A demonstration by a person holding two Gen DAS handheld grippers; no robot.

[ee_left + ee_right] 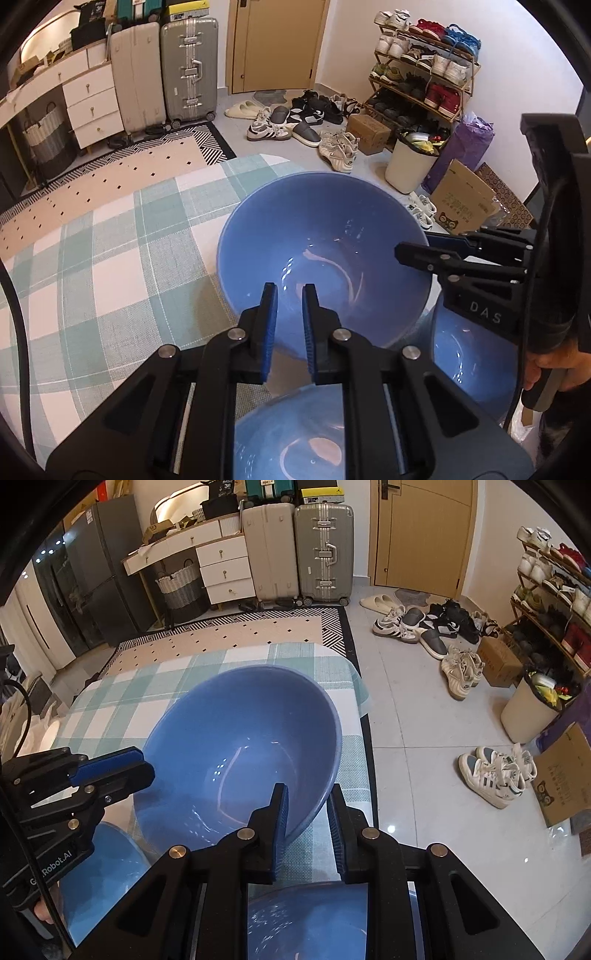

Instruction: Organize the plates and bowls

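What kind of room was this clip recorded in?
Most likely the entryway or living area of a home: a loaded shoe rack stands by the door, loose shoes lie on the tiled floor, and two suitcases are parked beside a drawer unit.

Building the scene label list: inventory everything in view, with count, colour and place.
held bowl: 1, blue, tilted above the table
other bowls: 2, blue, under and beside the held bowl
tablecloth: 1, green-white check, on the table
suitcases: 2, beige and grey, left of the door
door: 1, tan, far wall
shoe rack: 1, full, right wall
bin: 1, cream, by the rack
left claw: shut on the held bowl's rim
right claw: shut on the same bowl's rim
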